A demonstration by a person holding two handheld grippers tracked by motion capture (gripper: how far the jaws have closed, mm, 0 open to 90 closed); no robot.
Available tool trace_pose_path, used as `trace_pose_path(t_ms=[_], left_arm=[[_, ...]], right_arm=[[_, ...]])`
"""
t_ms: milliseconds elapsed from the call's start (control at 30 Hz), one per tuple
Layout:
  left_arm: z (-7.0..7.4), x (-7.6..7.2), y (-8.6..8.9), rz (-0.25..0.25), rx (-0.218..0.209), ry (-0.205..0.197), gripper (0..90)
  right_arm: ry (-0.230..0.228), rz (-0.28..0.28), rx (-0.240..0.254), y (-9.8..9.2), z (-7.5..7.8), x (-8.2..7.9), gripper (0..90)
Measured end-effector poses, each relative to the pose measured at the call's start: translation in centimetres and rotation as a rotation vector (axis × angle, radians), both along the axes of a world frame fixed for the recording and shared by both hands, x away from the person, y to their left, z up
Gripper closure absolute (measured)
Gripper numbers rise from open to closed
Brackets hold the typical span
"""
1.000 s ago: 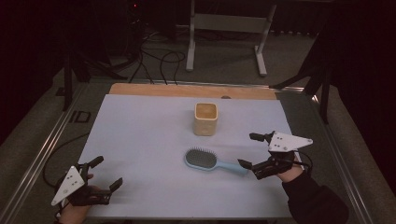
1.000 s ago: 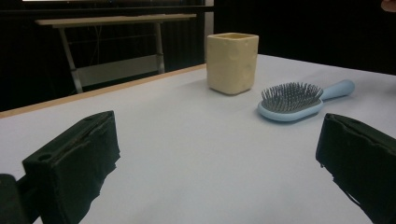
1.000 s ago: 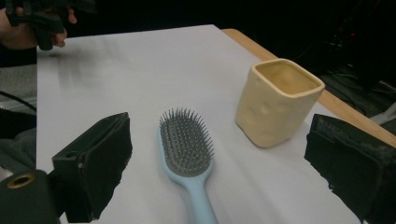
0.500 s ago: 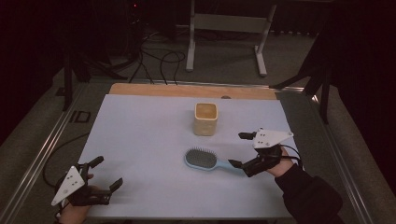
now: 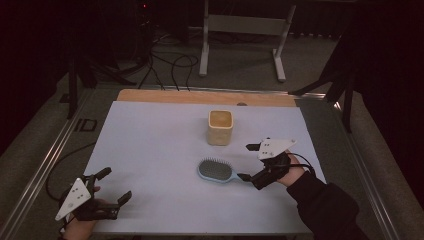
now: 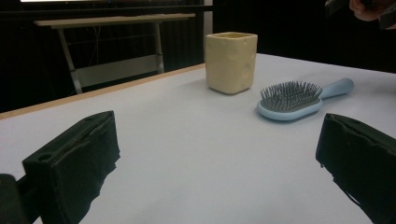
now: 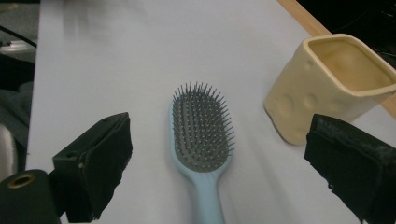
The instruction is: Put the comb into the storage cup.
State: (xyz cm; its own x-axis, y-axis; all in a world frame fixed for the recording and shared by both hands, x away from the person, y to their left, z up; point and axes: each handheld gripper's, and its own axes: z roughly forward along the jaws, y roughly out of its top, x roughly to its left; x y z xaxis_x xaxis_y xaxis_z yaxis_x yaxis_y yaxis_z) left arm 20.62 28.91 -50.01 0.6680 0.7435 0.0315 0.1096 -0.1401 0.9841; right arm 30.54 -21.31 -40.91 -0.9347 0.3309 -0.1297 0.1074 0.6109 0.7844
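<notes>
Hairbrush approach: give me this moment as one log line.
right gripper: open, at handle | hairbrush: flat, bristles up | cup: upright | left gripper: open, idle

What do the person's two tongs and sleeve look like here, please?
Both the left tongs and right tongs are black, with blocky jaws and a grey three-cornered plate bearing dark dots. A thin black cable trails from each. The right forearm wears a dark sleeve.

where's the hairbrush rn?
The light blue plastic hairbrush lies bristles-up right of centre in the high view, just in front of the cream cup, handle toward the open right tool.
</notes>
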Motion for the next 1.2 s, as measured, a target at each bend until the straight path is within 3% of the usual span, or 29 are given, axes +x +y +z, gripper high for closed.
trace_pose_path(t_ms=[467,767,1200], left_arm=[[0.0,0.0,0.0,-0.002,0.003,-0.003,0.0],[0.0,0.0,0.0,-0.003,0.001,-0.003,0.0],[0.0,0.0,0.0,0.001,0.0,-0.004,0.0]], right_arm=[[0.047,0.041,-0.108,1.2,-2.0,0.8,8.0],[0.078,0.057,-0.137,1.6,-3.4,1.1,9.9],[0.129,0.062,-0.223,2.1,-5.6,2.0,13.9]])
